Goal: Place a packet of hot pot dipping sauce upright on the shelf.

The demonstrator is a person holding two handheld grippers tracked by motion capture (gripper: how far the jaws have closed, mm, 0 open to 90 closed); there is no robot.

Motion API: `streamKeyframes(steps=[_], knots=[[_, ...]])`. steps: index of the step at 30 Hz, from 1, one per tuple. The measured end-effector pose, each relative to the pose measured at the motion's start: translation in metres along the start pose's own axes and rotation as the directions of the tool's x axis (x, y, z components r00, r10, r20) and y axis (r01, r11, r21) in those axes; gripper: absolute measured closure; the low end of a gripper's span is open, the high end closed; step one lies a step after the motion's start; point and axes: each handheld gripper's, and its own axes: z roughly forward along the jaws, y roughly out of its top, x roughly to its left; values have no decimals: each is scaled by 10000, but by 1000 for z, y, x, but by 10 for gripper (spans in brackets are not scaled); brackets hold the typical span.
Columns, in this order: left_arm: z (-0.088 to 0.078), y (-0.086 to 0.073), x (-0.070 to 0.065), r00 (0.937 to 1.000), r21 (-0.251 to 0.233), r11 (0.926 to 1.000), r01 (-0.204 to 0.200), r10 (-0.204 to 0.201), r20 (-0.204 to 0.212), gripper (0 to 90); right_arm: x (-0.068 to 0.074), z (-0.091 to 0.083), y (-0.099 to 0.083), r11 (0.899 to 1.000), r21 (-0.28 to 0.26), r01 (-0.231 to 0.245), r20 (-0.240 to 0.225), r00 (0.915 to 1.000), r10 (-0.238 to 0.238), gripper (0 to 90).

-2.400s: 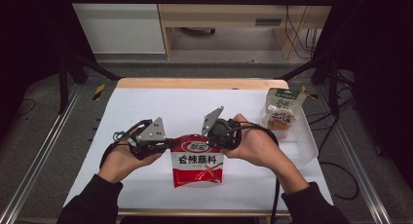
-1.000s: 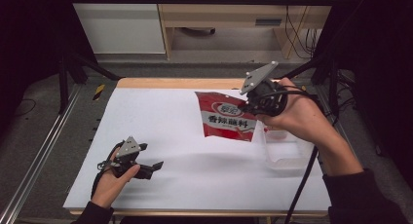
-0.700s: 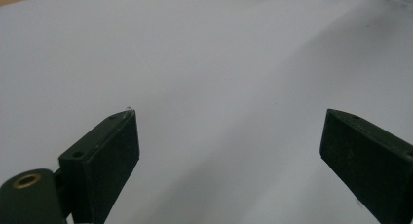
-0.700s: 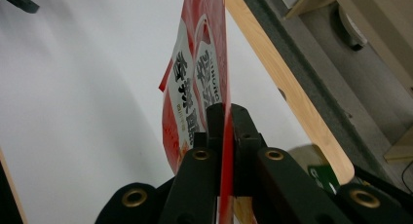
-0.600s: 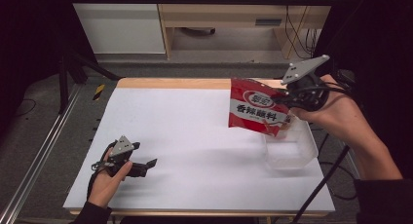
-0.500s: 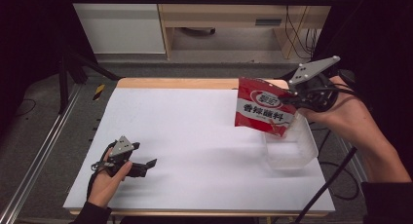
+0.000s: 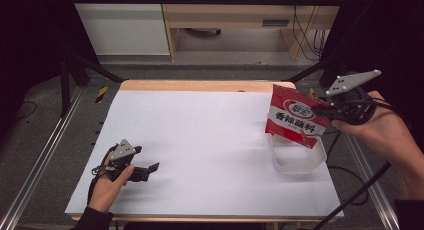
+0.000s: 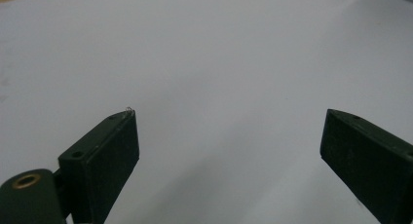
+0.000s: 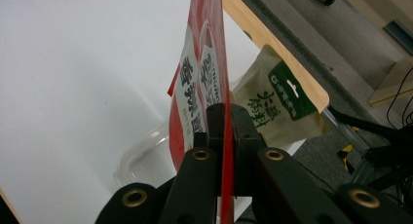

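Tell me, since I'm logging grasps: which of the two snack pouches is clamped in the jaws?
The red pouch, pinched by the right gripper; the beige, green-labelled pouch sits free behind it.

Setting: lab or recording rig. White-covered surface (image 7: 200,140) with wooden edge sits between metal rails (image 7: 40,160); black frame struts (image 7: 80,65), dark curtains (image 7: 25,40), loose cables (image 7: 305,30) and plain wooden bench (image 7: 225,15) behind.

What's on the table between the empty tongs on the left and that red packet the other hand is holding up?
Nothing: in the high view, only bare white table stretches from the open left tongs to the red packet, which the right tongs hold above a clear plastic container.
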Motion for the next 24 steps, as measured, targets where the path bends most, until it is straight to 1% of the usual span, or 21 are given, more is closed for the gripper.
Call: streamKeyframes(steps=[3,8,9,14,18,24], knots=[[0,0,0,9998,-18,10000,-23,24,195,70,-1,-1,-9,9999,80,-68,-35,10000,68,899],[0,0,-1,9998,-24,10000,-24,24,217,70,-3,-2,-20,9998,72,-164,-70,9998,164,898],[0,0,-1,9997,-30,10000,-16,17,224,70,-4,-3,-22,9997,77,-242,-59,9997,242,898],[0,0,0,9997,-48,10000,-22,23,244,70,-5,-2,-29,9993,192,-331,-87,9994,333,899],[0,0,-1,9997,-45,10000,-18,19,236,70,-4,5,-34,9987,252,-445,-145,9989,448,898],[0,0,0,9996,-39,10000,12,-11,278,70,-2,19,-44,9975,261,-653,-324,9973,662,898]])
